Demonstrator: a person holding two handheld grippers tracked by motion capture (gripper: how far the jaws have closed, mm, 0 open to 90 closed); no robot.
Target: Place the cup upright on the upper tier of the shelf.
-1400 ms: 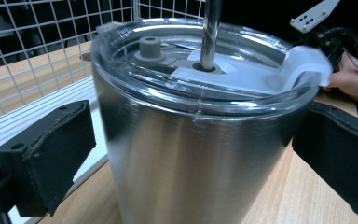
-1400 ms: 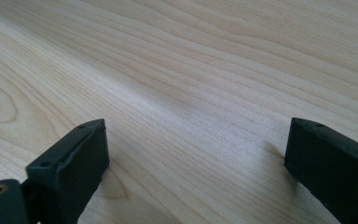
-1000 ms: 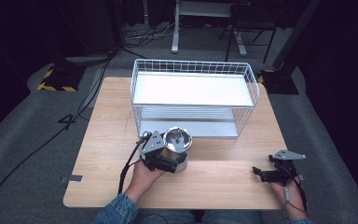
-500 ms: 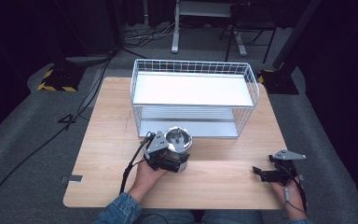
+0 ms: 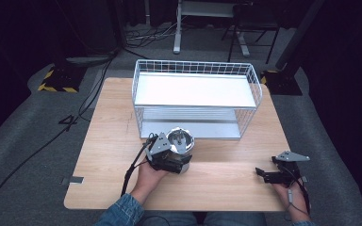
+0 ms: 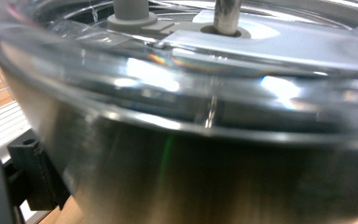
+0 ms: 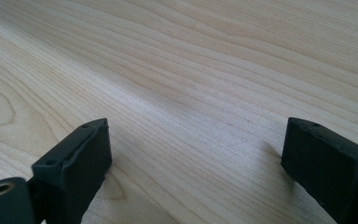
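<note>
A round steel pot (image 5: 181, 140) with a clear lid stands on the wooden table (image 5: 108, 127), just in front of the wire rack's lower shelf. My left gripper (image 5: 172, 160) is shut on the pot's near side, with a hand behind it. In the left gripper view the pot's steel wall (image 6: 205, 177) and clear rim are pressed up close. One black finger (image 6: 28, 172) shows at the lower left. My right gripper (image 5: 264, 173) rests low near the table's front right, open. Its fingers (image 7: 74, 154) stand wide apart over bare wood.
A white two-level wire rack (image 5: 195, 101) takes up the back middle of the table, both shelves bare. A cable trails from the left gripper off the front edge. Grey floor, cables and stands surround the table.
</note>
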